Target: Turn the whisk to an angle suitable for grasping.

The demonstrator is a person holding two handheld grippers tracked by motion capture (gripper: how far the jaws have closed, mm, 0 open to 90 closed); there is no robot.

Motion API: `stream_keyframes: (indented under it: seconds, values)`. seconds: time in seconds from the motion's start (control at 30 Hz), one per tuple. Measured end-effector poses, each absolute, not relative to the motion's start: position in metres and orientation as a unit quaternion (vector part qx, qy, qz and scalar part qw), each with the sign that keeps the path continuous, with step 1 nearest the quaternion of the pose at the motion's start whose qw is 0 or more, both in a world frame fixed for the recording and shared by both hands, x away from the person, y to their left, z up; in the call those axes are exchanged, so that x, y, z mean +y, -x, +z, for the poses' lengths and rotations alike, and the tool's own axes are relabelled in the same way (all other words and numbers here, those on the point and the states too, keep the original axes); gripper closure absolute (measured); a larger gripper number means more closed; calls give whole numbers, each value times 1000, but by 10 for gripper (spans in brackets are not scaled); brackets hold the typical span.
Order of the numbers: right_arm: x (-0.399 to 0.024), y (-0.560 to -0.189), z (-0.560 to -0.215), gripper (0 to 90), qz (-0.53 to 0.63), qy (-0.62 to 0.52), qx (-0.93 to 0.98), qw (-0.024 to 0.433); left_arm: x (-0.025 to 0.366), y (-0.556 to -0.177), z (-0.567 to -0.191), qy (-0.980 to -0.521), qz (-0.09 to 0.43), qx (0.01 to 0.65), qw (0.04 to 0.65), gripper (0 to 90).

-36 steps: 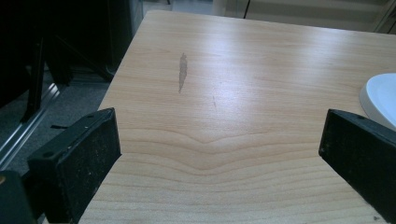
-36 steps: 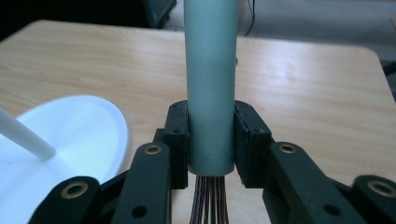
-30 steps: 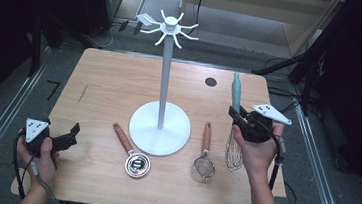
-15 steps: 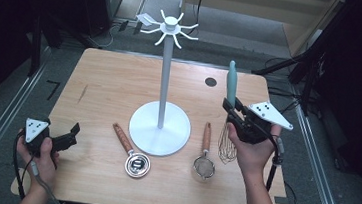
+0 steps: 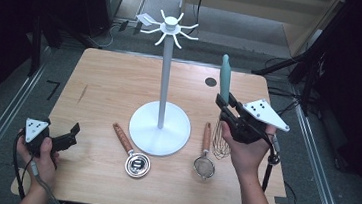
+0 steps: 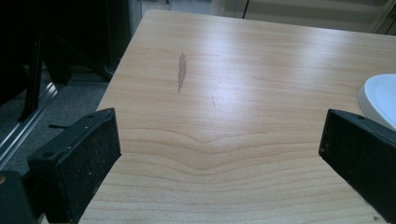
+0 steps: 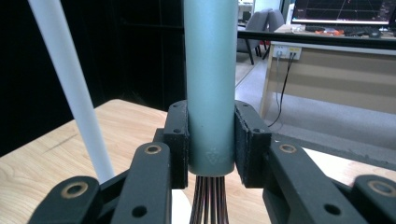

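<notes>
A whisk with a teal handle [image 5: 225, 77] and copper wires stands nearly upright, handle up, lifted off the wooden table [image 5: 105, 82]. My right gripper [image 5: 226, 106] is shut on the lower end of that handle [image 7: 210, 84], with one pad on each side of it. The wires hang below the jaws. A white hook stand [image 5: 164, 80] rises just to the left, and its pole [image 7: 70, 93] shows at the left of the right gripper view. My left gripper [image 5: 69, 135] rests low at the table's front left corner, open [image 6: 219, 154], with only bare wood between its jaws.
A small strainer [image 5: 204, 163] with a wooden handle lies beside the stand's round base [image 5: 160, 129]. A metal measuring cup [image 5: 133, 158] with a wooden handle lies in front of the base. A black cable hole [image 5: 211, 82] sits at the back right. The base's edge [image 6: 380, 95] shows in the left gripper view.
My right gripper has raised the whisk from the table and carried it left toward the stand, with the handle now more upright. The left gripper has stayed put.
</notes>
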State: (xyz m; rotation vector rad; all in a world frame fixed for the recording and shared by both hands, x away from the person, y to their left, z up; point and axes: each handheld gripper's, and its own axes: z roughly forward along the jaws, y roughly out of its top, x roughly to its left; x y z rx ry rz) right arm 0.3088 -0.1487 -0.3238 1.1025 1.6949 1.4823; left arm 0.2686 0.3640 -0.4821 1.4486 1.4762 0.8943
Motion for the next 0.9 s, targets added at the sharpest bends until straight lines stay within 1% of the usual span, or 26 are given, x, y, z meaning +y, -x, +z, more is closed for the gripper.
stream_keyframes:
  seconds: [0.9]
  values:
    - [-121, -292, -298, 714, 601, -375, 632, 314, 364, -269, -482, -583, 359, 590, 429, 0]
